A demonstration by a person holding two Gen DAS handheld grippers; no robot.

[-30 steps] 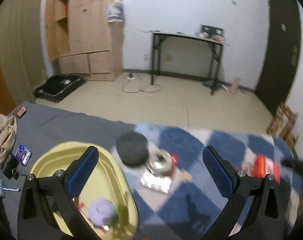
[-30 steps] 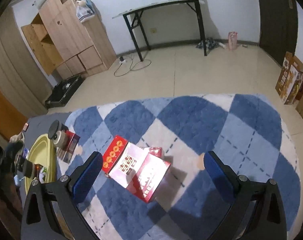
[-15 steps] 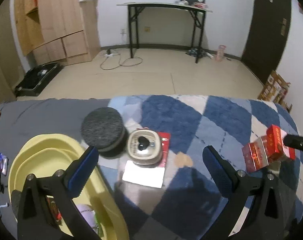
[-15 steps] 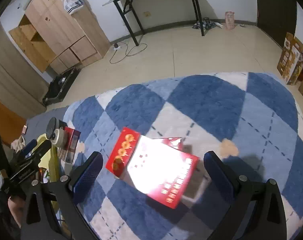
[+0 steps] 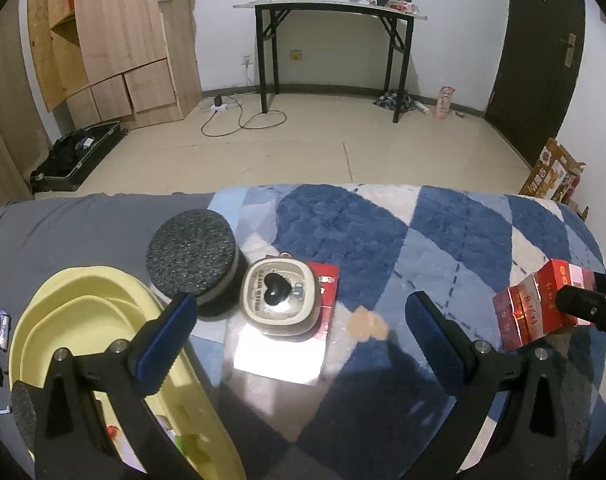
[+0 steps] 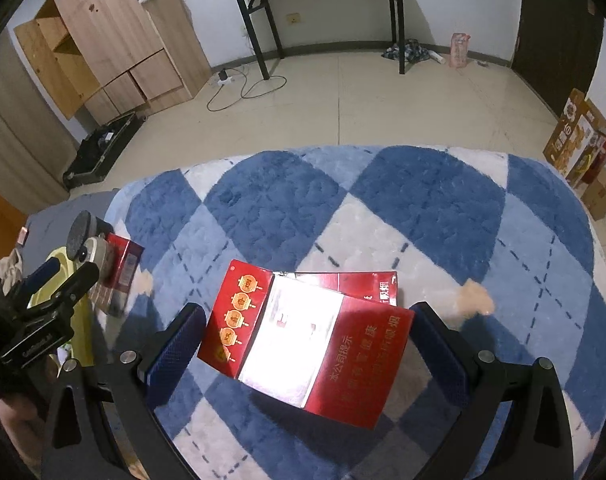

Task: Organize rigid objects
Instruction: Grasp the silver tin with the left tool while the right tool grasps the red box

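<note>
Far left, the yellow basin point(image 5: 83, 320) sits on the grey sheet, with a few small items at its bottom. Just beside its rim stands the round grey-topped container point(image 5: 193, 256), touching the cream heart-lid tin point(image 5: 278, 298), which rests on a flat red-and-silver carton point(image 5: 287, 344). The left gripper point(image 5: 295, 336) hovers over that cluster, fingers spread wide, holding nothing.

Moving right across the blue-and-white checked blanket point(image 6: 383, 208), plenty of bare blanket between the two groups. Then the big red cigarette carton point(image 6: 307, 344), lying tilted on top of a second red carton point(image 6: 367, 282). The right gripper point(image 6: 303, 344) is right over it, fingers wide apart on either side, nothing clamped yet.

So this looks like the approach before a pick: the right fingers seem placed to close across the carton's width, and lowering squarely would come first. The left could take the tin, likely bound for the basin.

Watch the blanket's far edge, where it drops to the floor, and the basin rim close to the left finger.
</note>
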